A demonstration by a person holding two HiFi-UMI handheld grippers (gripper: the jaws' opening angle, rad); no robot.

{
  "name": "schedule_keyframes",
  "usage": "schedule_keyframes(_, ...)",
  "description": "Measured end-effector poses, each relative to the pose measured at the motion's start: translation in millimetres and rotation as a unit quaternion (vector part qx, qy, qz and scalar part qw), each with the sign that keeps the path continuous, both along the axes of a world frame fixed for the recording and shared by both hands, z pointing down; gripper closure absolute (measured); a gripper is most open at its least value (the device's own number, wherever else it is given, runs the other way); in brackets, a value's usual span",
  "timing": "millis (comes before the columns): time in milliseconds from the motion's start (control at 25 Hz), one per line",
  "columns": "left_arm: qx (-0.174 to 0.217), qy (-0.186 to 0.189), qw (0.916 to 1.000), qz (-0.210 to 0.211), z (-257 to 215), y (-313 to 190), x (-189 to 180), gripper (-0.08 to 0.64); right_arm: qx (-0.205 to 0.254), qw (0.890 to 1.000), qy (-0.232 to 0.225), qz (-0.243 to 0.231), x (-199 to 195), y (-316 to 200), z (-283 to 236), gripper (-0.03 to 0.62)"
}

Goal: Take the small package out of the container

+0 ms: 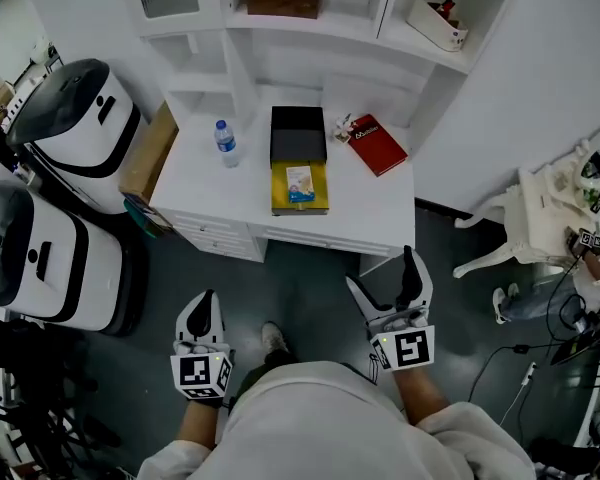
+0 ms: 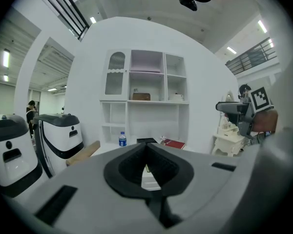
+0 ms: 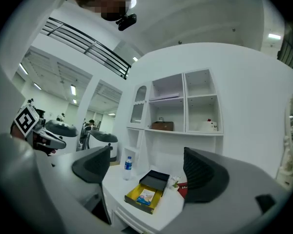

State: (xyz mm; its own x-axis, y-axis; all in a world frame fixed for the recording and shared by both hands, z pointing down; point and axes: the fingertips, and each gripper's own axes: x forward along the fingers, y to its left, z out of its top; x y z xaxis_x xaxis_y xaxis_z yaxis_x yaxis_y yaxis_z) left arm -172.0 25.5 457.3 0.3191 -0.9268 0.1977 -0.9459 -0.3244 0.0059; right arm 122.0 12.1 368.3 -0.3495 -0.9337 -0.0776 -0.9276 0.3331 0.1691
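An open yellow box (image 1: 300, 189) lies on the white desk (image 1: 220, 193), its black lid (image 1: 298, 134) folded back behind it. A small package (image 1: 300, 183) with a pale printed front rests inside; the right gripper view shows the package (image 3: 146, 196) in the box (image 3: 142, 199) too. Both grippers hang well short of the desk, over the floor. My left gripper (image 1: 207, 303) has its jaws closed together, nothing between them (image 2: 147, 150). My right gripper (image 1: 388, 276) is spread wide and empty (image 3: 151, 172).
A water bottle (image 1: 226, 143) stands left of the box, a red book (image 1: 377, 144) to its right. White shelving (image 1: 330, 8) rises behind the desk. Two white-and-black machines (image 1: 75, 118) stand at the left, a white chair (image 1: 540, 218) and cables at the right.
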Motion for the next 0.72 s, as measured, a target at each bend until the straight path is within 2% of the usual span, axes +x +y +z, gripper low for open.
schedule_keyframes(320,-0.007,0.002,0.9998,0.017,10.4,-71.8,-50.4,0.552,0.008,0.999,-0.001,0.047,-35.5,-78.9,-5.6,0.124)
schedule_keyframes(520,-0.019,0.008,0.9997,0.012,14.7,-93.5,-63.5,0.552,-0.003,0.999,0.004,0.05,-47.8,-110.5,-2.5,0.124)
schedule_keyframes(720,-0.025,0.005,0.9997,-0.005,21.1,-108.6,-76.5,0.552,-0.029,0.999,0.007,0.044,-56.6,-146.9,25.2,0.124)
